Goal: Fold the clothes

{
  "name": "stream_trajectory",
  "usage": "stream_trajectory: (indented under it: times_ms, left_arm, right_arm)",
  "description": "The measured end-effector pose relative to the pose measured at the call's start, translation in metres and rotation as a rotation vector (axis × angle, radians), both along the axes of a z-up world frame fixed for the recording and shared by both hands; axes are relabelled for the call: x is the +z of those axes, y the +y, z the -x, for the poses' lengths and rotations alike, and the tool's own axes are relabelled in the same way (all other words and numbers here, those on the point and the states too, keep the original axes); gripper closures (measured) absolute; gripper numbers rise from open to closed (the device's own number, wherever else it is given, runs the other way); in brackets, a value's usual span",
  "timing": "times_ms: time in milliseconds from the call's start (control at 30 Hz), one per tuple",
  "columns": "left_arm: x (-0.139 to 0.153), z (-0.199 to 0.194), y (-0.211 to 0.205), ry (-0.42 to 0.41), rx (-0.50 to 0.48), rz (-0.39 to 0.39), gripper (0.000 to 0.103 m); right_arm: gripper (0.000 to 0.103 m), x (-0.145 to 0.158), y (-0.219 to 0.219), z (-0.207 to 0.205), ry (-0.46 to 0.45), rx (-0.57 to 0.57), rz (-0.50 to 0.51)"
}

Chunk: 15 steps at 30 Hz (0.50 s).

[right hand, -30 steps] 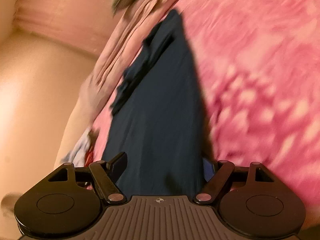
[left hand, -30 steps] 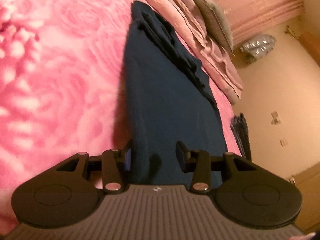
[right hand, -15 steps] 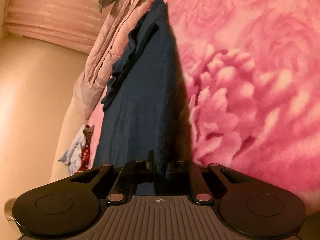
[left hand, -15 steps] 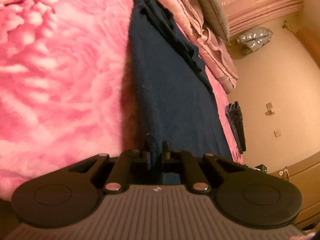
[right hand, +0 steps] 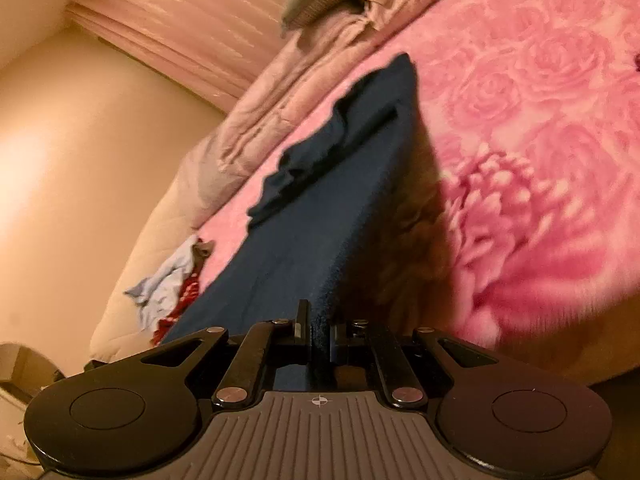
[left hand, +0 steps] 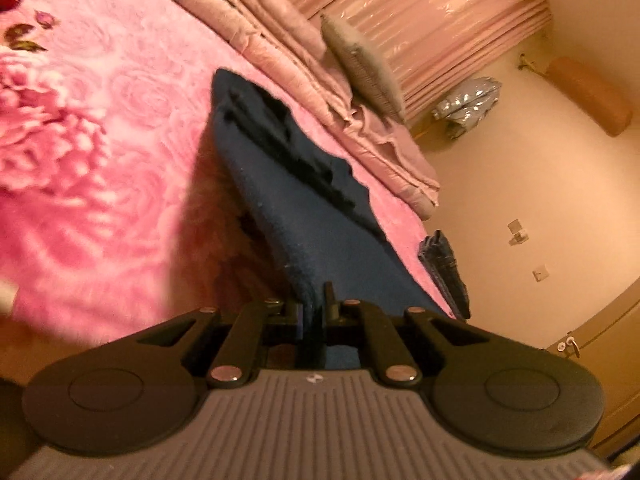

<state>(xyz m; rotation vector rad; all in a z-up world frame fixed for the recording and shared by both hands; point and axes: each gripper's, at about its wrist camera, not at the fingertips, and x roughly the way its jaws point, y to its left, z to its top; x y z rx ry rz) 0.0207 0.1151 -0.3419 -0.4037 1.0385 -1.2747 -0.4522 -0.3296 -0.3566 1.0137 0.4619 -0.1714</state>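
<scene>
Left gripper [left hand: 314, 314] clamped on the near edge of a dark navy garment [left hand: 304, 216], jaws pinched tight on the cloth. Right gripper [right hand: 319, 334] likewise closed on the same garment [right hand: 320, 208] at its near edge. Stretched up from a pink rose-patterned bed [left hand: 100, 152], far end resting there, shadow beneath. Darker folds bunched on top at the far end, sleeve or collar hard to make out. Pinched fabric hidden between the jaws. Quilt [left hand: 304, 64] and grey cushion [left hand: 364, 68] beyond. Crumpled clothes [right hand: 168, 276] at the bed's left edge, blurred. Dark folded item [left hand: 444, 272] partly cut off.
</scene>
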Motion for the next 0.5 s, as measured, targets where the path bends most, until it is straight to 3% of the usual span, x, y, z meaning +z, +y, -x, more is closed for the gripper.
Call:
stream_trajectory:
  times_ms: [233, 367, 500]
  left_arm:
    - [-0.003, 0.054, 0.084, 0.084, 0.069, 0.024, 0.098]
    - [-0.008, 0.051, 0.085, 0.118, 0.073, -0.016, 0.098]
    - [0.008, 0.024, 0.059, 0.114, 0.048, 0.035, 0.098]
  right_arm:
    - [0.097, 0.008, 0.055, 0.067, -0.042, -0.041, -0.082]
    - [0.097, 0.000, 0.064, 0.067, 0.003, -0.031, -0.119]
    - [0.097, 0.010, 0.042, 0.051, -0.023, -0.017, -0.101]
